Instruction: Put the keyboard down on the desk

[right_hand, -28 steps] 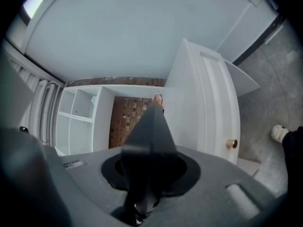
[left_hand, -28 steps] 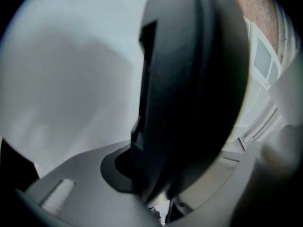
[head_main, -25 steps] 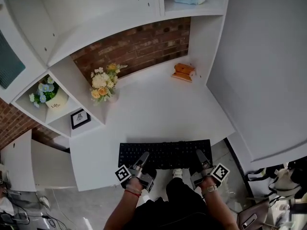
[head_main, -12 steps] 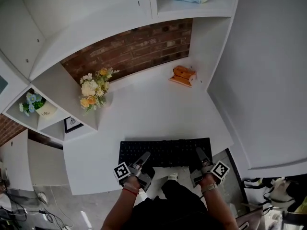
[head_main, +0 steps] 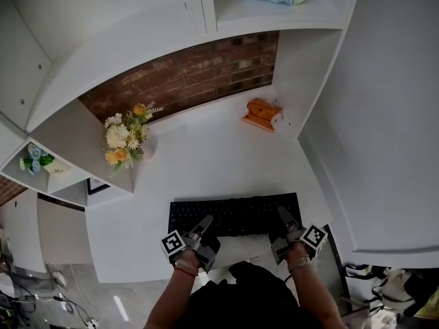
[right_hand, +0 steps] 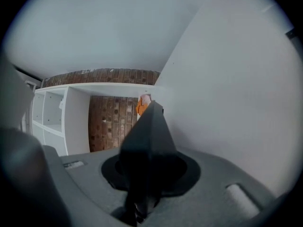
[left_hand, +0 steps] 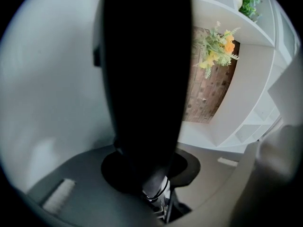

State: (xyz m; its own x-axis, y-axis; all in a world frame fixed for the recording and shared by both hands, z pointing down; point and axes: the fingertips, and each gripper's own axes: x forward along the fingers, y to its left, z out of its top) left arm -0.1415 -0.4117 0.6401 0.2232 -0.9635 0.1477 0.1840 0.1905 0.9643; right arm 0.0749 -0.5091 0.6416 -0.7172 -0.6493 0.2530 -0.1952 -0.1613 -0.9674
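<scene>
The black keyboard [head_main: 233, 214] lies lengthwise over the front part of the white desk [head_main: 206, 163]. My left gripper [head_main: 204, 223] is shut on its near edge at the left end. My right gripper [head_main: 282, 216] is shut on the near edge at the right end. In the left gripper view the keyboard [left_hand: 142, 79] is a dark slab running up from between the jaws of the left gripper [left_hand: 147, 171]. The right gripper view shows the keyboard [right_hand: 147, 131] edge-on, clamped in the right gripper [right_hand: 144, 178]. Whether it rests on the desk I cannot tell.
A vase of yellow and white flowers [head_main: 122, 139] stands at the desk's back left, under white shelves. An orange object [head_main: 262, 110] sits in the back right corner by the brick wall [head_main: 185, 74]. A white side panel [head_main: 384, 115] bounds the desk on the right.
Both grippers and the keyboard have edged a little farther in over the desk. The head view has shifted, so the flowers and shelves sit more to the left.
</scene>
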